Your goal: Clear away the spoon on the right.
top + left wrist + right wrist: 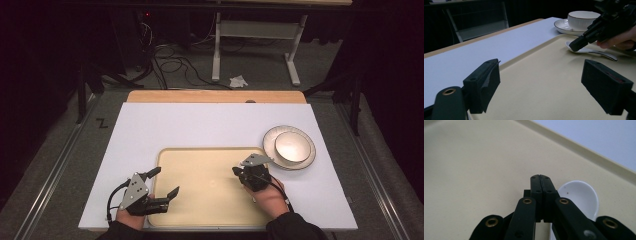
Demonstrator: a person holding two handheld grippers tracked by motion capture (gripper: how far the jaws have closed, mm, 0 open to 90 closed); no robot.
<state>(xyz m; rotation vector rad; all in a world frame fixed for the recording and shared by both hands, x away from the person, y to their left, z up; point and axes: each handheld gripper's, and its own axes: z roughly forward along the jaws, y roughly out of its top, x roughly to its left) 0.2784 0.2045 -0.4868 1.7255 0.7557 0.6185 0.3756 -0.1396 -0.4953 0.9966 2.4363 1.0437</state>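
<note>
A beige tray (207,200) lies on the white mat near me. On its right part rests a white spoon (586,50), bowl (580,195) toward the tray's far rim. My right gripper (235,171) is shut, its black jaws pressed flat together (541,177) with nothing visible between them. Its tip (574,47) sits just over the left edge of the spoon's bowl; I cannot tell whether it touches. My left gripper (167,180) is open over the tray's left front corner, its jaws wide apart (549,85) and empty.
A white cup (292,146) stands on a saucer (270,142) just beyond the tray's right far corner, close to my right gripper. The white mat (200,122) covers a wooden table (215,96). Cables and a metal stand lie on the floor behind.
</note>
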